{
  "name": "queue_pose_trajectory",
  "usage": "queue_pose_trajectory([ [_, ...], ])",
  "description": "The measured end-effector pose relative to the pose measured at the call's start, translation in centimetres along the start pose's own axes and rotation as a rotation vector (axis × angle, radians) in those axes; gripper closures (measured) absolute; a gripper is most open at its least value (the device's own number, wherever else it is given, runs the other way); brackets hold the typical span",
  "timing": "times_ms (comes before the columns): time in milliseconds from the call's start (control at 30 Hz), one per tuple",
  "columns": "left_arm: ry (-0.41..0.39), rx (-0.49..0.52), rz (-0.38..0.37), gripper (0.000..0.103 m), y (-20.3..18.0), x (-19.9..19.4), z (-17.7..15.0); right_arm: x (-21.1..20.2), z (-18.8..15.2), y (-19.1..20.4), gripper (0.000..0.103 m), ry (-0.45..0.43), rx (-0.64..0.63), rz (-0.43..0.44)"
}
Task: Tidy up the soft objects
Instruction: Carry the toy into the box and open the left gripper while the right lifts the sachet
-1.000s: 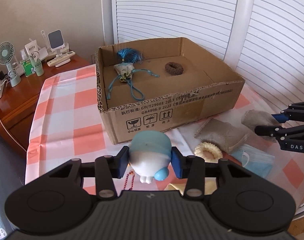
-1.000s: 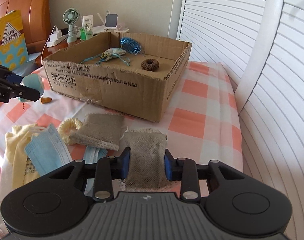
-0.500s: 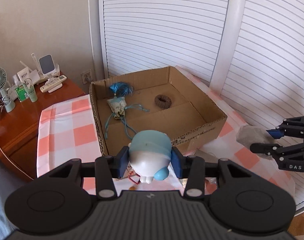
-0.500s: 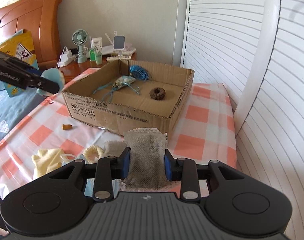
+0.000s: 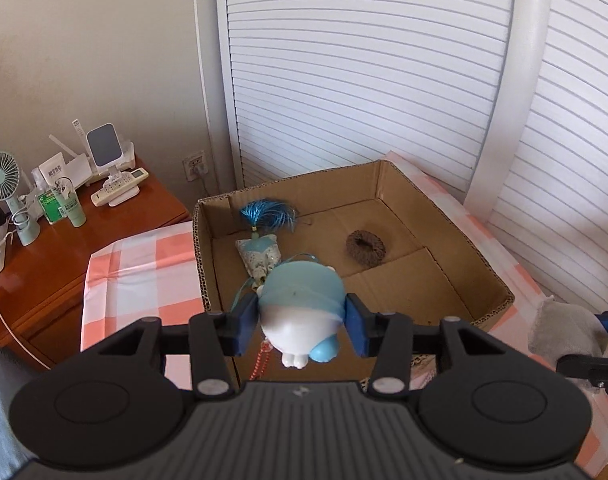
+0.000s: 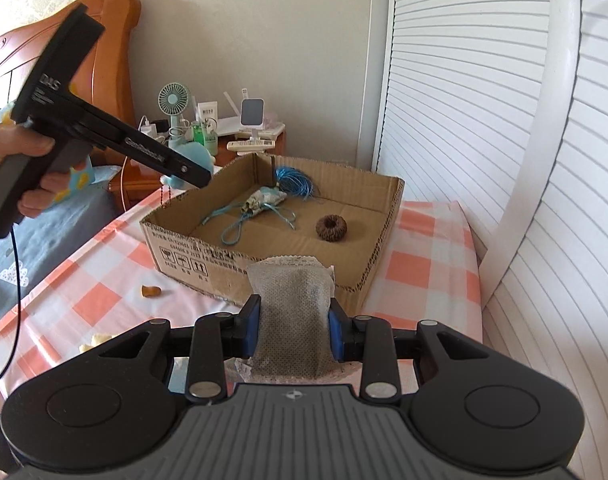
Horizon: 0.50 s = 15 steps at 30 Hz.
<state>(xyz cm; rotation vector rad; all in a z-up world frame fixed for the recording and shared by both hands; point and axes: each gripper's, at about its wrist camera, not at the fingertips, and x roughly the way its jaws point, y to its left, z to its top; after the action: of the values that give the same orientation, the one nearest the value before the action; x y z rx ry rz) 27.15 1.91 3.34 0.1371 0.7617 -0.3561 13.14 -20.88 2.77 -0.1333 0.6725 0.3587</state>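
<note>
My left gripper is shut on a blue and white plush toy and holds it high above the near left part of the open cardboard box. A red bead cord hangs under the toy. My right gripper is shut on a grey mesh sachet, raised in front of the box's near wall. Inside the box lie a floral sachet with a blue tassel and a brown scrunchie. The left gripper also shows in the right wrist view, over the box's left corner.
The box stands on a checked orange and white cloth. A small brown bit lies on the cloth. A wooden nightstand with a fan, bottles and remotes stands at the left. White louvred doors rise behind the box.
Both grippers have risen with their loads. The left one has carried the plush toy forward over the box; the right one has lifted the sachet higher, towards the box.
</note>
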Motion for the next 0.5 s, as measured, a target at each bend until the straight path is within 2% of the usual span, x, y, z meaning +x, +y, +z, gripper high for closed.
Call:
queue_pose_trajectory([
  [33, -0.001, -0.012, 0.007, 0.025, 0.2, 0.1, -0.1, 0.1, 0.2, 0.0, 0.065, -0.005, 0.0, 0.003],
  [67, -0.013, -0.018, 0.015, 0.02, 0.2, 0.0, -0.3, 0.2, 0.4, 0.1, 0.065, -0.009, -0.002, 0.007],
  [167, -0.023, -0.006, 0.034, 0.019, 0.1, -0.6, -1.0, 0.8, 1.0, 0.4, 0.065, -0.015, -0.006, 0.017],
  [267, -0.025, -0.01, 0.018, 0.018, 0.0, -1.8, -1.9, 1.5, 1.5, 0.7, 0.065, -0.01, -0.012, 0.022],
  [333, -0.018, -0.004, 0.011, 0.01, -0.5, -2.8, -2.9, 1.9, 1.7, 0.8, 0.065, -0.007, -0.014, 0.028],
  [367, -0.014, 0.006, 0.012, 0.009, -0.9, -3.3, -3.5, 2.0, 1.8, 0.8, 0.065, -0.008, -0.014, 0.028],
  [500, -0.012, 0.055, 0.045, 0.009, -2.6, -5.2, -5.7, 2.5, 2.5, 1.0, 0.065, -0.009, -0.011, 0.029],
])
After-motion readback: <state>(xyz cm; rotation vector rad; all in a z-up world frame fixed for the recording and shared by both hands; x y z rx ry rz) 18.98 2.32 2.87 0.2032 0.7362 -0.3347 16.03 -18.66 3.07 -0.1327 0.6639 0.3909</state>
